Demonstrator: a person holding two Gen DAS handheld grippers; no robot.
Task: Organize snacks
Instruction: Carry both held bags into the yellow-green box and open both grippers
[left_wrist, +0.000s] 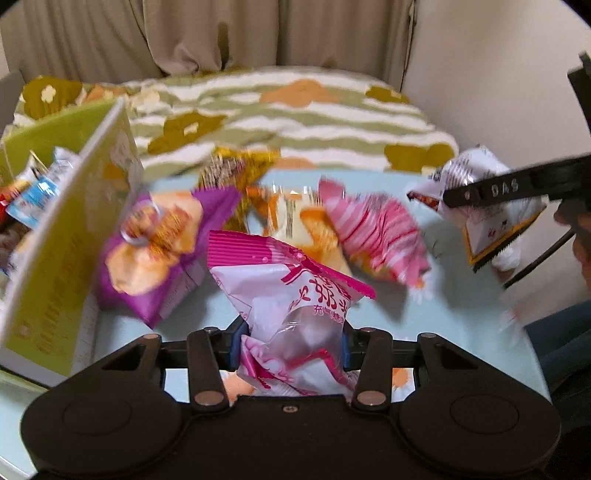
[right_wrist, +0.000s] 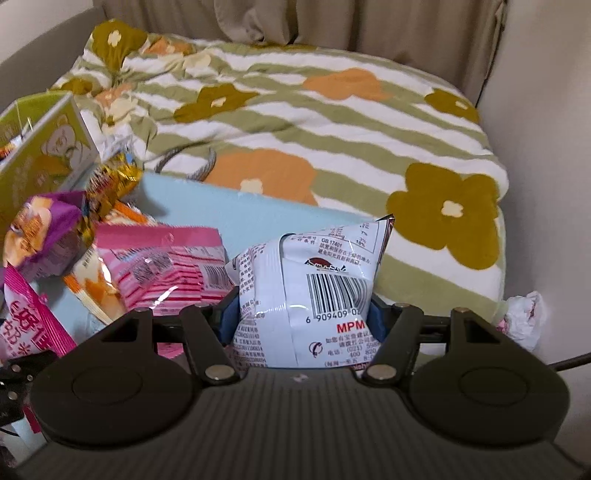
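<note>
My left gripper (left_wrist: 291, 341) is shut on a pink-and-white snack packet (left_wrist: 291, 295) and holds it above the light blue table (left_wrist: 461, 295). My right gripper (right_wrist: 301, 314) is shut on a white snack packet with a barcode (right_wrist: 306, 280); that packet also shows in the left wrist view (left_wrist: 480, 206) at the right. On the table lie a purple chip packet (left_wrist: 159, 251), a pink striped packet (left_wrist: 373, 232), an orange-and-white packet (left_wrist: 295, 218) and a gold packet (left_wrist: 232, 170). A green box (left_wrist: 55, 236) at the left holds several snacks.
A bed with a green-striped flowered blanket (right_wrist: 314, 122) lies behind the table. Beige curtains (left_wrist: 221, 33) hang at the back. A wall (right_wrist: 546, 147) stands at the right, with a crumpled white wrapper (right_wrist: 522, 317) at its foot.
</note>
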